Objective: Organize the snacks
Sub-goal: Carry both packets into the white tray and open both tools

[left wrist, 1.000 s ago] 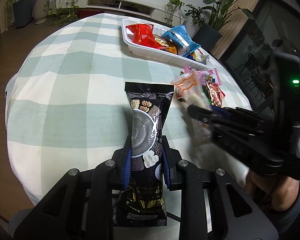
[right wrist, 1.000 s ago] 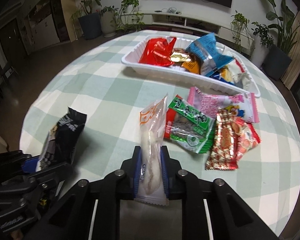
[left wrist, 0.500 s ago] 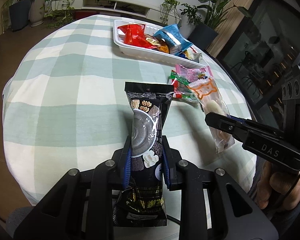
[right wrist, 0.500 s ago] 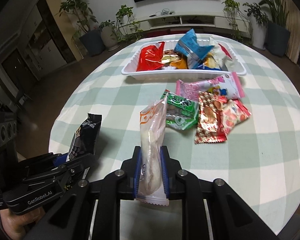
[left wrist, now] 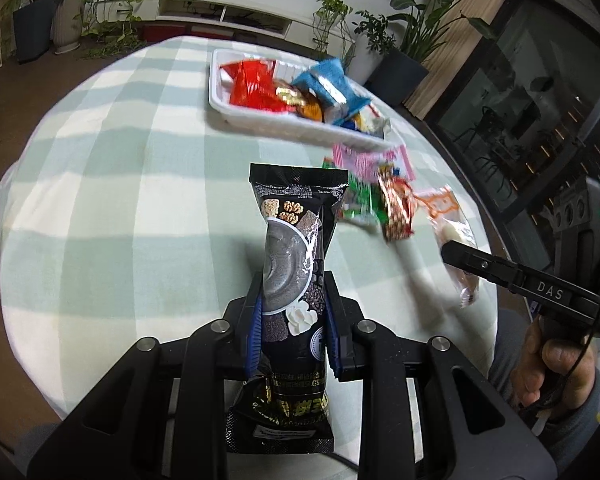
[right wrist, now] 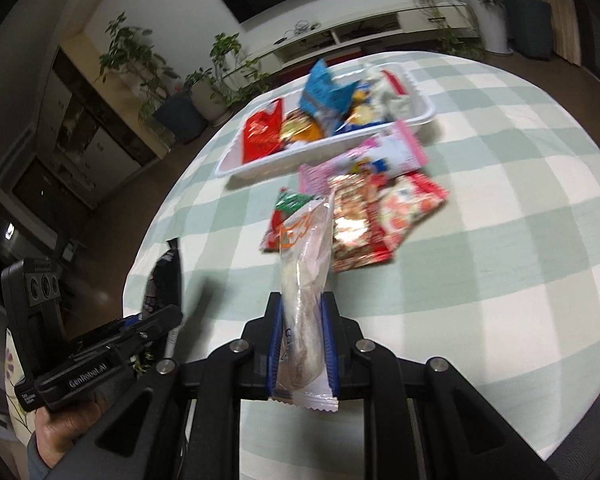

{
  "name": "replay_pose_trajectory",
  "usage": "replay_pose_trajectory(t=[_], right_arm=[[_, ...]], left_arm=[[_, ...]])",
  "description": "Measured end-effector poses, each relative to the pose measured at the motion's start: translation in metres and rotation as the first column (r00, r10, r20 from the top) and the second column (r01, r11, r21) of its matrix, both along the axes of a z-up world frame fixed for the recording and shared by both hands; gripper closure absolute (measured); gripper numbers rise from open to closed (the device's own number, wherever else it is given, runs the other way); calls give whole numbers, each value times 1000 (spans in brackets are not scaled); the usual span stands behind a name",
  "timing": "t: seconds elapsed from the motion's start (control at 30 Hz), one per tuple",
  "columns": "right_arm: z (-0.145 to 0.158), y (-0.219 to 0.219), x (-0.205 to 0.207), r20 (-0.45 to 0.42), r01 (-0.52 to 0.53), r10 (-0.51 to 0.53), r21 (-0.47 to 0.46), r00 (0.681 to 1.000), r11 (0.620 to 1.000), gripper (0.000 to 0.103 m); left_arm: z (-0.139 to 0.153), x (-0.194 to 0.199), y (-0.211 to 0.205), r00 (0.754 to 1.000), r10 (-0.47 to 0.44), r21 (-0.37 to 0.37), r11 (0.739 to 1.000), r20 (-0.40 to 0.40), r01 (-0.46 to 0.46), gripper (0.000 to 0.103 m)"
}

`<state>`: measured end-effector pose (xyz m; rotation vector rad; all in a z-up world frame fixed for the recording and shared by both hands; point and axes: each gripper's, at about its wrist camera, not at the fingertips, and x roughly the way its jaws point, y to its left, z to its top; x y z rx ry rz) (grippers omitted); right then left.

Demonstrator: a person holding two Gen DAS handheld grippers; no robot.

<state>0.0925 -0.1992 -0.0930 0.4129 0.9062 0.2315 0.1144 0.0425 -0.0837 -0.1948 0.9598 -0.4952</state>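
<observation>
My left gripper (left wrist: 293, 304) is shut on a tall black snack packet (left wrist: 296, 240) printed with nuts and a grey bowl; it stands upright above the near part of the round table. My right gripper (right wrist: 303, 316) is shut on a clear packet with an orange print (right wrist: 306, 264) that holds a pale roll. In the left wrist view the right gripper (left wrist: 452, 254) and its clear packet (left wrist: 450, 232) hang at the right, over the table's edge. The white tray (left wrist: 260, 118) with several snacks lies at the far side. Loose packets (right wrist: 364, 200) lie in front of it.
The table wears a green-and-white checked cloth (left wrist: 112, 184). A person's hand (left wrist: 548, 364) grips the right tool; another hand (right wrist: 60, 436) holds the left tool. Potted plants (left wrist: 400, 60) and a low TV cabinet (left wrist: 220, 16) stand beyond the table.
The right gripper has swung out to the right with the clear packet and rolled, so its view is now tilted. The left gripper and black packet have stayed almost still.
</observation>
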Motion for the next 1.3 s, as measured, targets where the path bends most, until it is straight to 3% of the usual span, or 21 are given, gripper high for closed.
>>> replay_pose_trajectory(t=[0.33,0.63,0.8,0.97,1.3], right_arm=[[28,-64,16,50,97,-98,21,994,995,83],[77,-89,84,125,79,-71,-61,990,995,83],[83,-78,146,107,28,-16,-108,994,994,83],[63,-64,208,52,-15,23,-155,998,988,83],[18,-45,254,-38,-72,65,-213,997,974,83]], left_arm=[[44,53,0,998,8,-9,1000,62,-7,80],[78,153,-27,996,0,-4,1000,84,0,79],[70,208,-50,998,-3,53,999,58,0,80],[44,245,-70,1000,-5,78,997,21,3,79],[9,273,-94,1000,-15,102,995,6,14,79]])
